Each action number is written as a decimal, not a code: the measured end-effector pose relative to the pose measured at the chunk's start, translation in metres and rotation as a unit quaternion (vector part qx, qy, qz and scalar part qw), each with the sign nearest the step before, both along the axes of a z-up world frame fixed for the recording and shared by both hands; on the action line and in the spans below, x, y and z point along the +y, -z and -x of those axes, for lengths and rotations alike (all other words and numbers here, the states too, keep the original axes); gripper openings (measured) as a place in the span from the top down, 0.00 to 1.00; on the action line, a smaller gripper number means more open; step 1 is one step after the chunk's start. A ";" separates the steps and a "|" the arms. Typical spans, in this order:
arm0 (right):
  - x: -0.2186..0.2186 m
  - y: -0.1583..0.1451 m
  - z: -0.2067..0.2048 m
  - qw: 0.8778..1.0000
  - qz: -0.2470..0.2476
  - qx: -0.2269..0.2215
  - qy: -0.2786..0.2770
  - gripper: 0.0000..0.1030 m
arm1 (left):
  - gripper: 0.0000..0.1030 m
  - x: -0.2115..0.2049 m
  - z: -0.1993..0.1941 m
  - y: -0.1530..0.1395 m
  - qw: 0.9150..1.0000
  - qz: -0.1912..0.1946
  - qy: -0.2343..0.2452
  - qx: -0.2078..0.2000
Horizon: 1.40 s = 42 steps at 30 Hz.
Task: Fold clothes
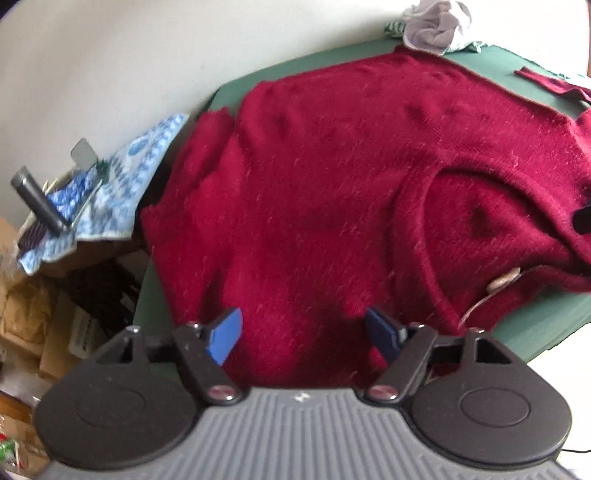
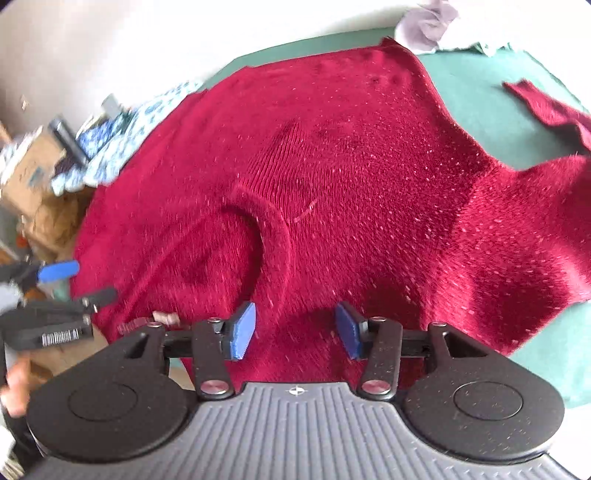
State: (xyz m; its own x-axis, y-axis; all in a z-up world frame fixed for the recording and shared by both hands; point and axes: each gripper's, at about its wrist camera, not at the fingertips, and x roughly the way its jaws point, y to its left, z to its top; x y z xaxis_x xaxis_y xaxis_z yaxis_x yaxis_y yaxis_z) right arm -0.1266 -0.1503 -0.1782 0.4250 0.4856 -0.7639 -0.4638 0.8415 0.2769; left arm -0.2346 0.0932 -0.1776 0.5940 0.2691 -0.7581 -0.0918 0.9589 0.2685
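Note:
A dark red knit sweater (image 1: 314, 192) lies spread on the green table (image 1: 546, 325), its round neckline (image 1: 461, 173) to the right in the left wrist view. A pale tag (image 1: 502, 282) shows at the collar. My left gripper (image 1: 303, 334) hovers over the sweater's near left part, open, with nothing between its blue pads. My right gripper (image 2: 295, 330) stands open just below the neckline (image 2: 273, 221) of the sweater (image 2: 369, 166), pads apart over the knit. In the right wrist view the left gripper (image 2: 79, 284) appears at the sweater's left edge. One sleeve (image 2: 546, 107) trails off to the far right.
Crumpled pale cloth (image 1: 436, 22) sits at the table's far edge. A blue-and-white patterned cloth (image 1: 122, 177) drapes over a cardboard box left of the table, beside a dark cylindrical handle (image 1: 37, 199). More boxes (image 1: 29, 314) stand on the floor. A hand (image 2: 14, 387) shows at lower left.

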 end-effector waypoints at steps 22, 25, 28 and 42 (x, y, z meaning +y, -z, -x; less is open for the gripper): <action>-0.046 -0.022 -0.187 0.951 0.228 -0.139 0.156 0.47 | 0.31 -0.159 -0.095 -0.033 0.944 0.078 0.316 -0.055; -0.045 -0.008 -0.228 0.950 0.224 -0.138 0.169 0.47 | 0.32 -0.180 -0.105 -0.015 0.950 0.093 0.298 -0.015; -0.043 0.010 -0.265 0.952 0.227 -0.130 0.161 0.46 | 0.28 -0.187 -0.107 -0.007 0.956 0.103 0.274 0.003; -0.166 0.007 -0.268 0.959 -0.042 -0.073 0.269 0.92 | 0.15 -0.225 -0.113 -0.013 0.980 0.101 0.170 0.003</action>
